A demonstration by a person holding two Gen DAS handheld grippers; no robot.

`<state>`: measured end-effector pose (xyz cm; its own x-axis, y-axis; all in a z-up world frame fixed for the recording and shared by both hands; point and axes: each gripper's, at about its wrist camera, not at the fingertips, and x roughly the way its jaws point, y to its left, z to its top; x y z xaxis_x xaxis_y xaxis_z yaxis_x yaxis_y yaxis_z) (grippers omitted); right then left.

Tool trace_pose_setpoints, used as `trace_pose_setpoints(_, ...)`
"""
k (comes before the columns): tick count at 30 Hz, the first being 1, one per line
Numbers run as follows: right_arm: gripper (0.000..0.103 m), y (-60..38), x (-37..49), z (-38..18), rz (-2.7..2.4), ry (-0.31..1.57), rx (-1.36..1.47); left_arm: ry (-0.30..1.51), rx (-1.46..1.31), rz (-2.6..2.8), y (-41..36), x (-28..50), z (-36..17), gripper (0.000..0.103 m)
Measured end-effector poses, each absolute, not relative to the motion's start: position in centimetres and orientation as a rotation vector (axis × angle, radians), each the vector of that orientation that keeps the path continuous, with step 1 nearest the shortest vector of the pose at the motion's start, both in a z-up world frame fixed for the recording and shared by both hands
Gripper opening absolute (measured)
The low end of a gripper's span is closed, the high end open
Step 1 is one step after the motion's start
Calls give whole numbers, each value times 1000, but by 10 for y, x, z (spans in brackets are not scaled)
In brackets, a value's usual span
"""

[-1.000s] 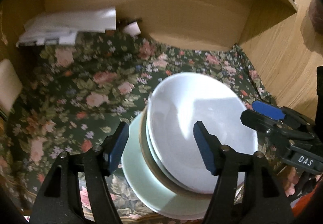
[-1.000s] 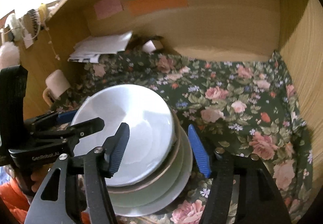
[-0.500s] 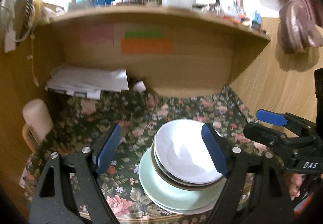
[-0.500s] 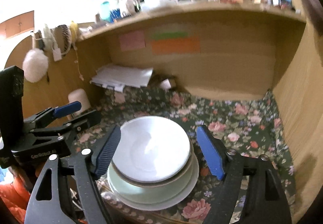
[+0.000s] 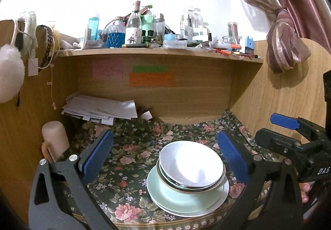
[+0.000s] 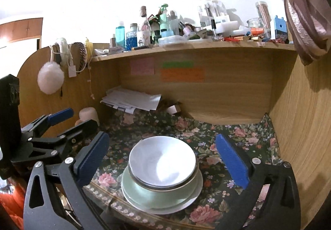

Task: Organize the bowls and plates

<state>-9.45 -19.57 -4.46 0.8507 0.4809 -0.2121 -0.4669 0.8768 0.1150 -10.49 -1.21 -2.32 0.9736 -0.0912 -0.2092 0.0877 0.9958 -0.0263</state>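
Note:
A stack of dishes stands near the front edge of the floral-covered desk: white bowls nested on a pale green plate over a white plate. It also shows in the right wrist view, bowls on the green plate. My left gripper is open and empty, held back from the stack. My right gripper is open and empty, also back from it. Each gripper shows at the edge of the other's view.
A cream mug stands at the desk's left wall. Loose papers lie at the back left. A shelf crowded with bottles overhangs the desk. Wooden walls close both sides. A curtain hangs at the right.
Both grippers have pulled back and up from the stack and opened wider. The stack stays on the desk, now smaller in both views.

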Motion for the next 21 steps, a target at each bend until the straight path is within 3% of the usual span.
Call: trace_pose_setpoints(21, 103, -194, -101, -46, 505, 229, 67, 196, -31, -92, -11, -112, -26, 103)
